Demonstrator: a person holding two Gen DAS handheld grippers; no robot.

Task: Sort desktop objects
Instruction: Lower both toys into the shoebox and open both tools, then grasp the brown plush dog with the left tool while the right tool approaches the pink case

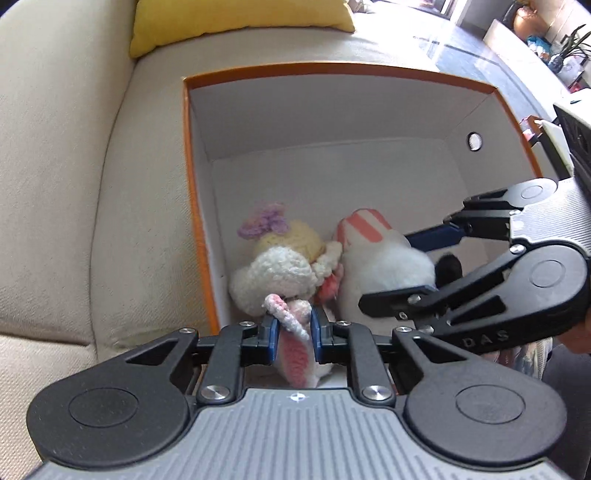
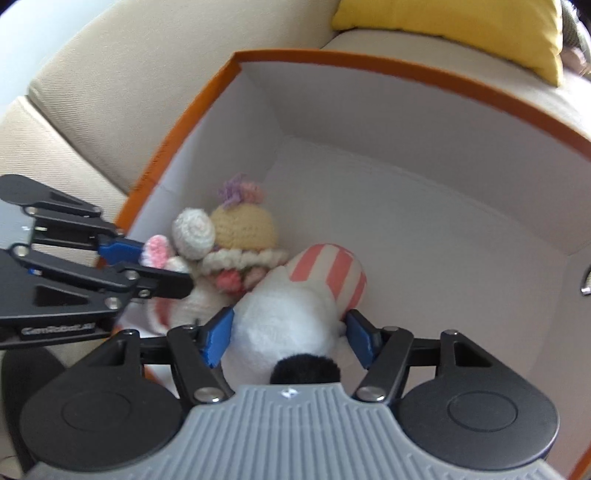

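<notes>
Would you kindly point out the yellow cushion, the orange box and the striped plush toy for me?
yellow cushion (image 1: 236, 22), left wrist view, middle of its front face.
orange box (image 1: 332, 68), left wrist view, far rim.
striped plush toy (image 2: 325, 273), right wrist view, its pink-striped end.

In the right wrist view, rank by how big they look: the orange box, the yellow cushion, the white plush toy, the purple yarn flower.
1. Orange box
2. Yellow cushion, partly cropped, and white plush toy, nearer the camera: unsure
3. Purple yarn flower

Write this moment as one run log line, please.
left claw: shut on crochet bunny | right claw: around white plush, grip unclear | both toys inside box
</notes>
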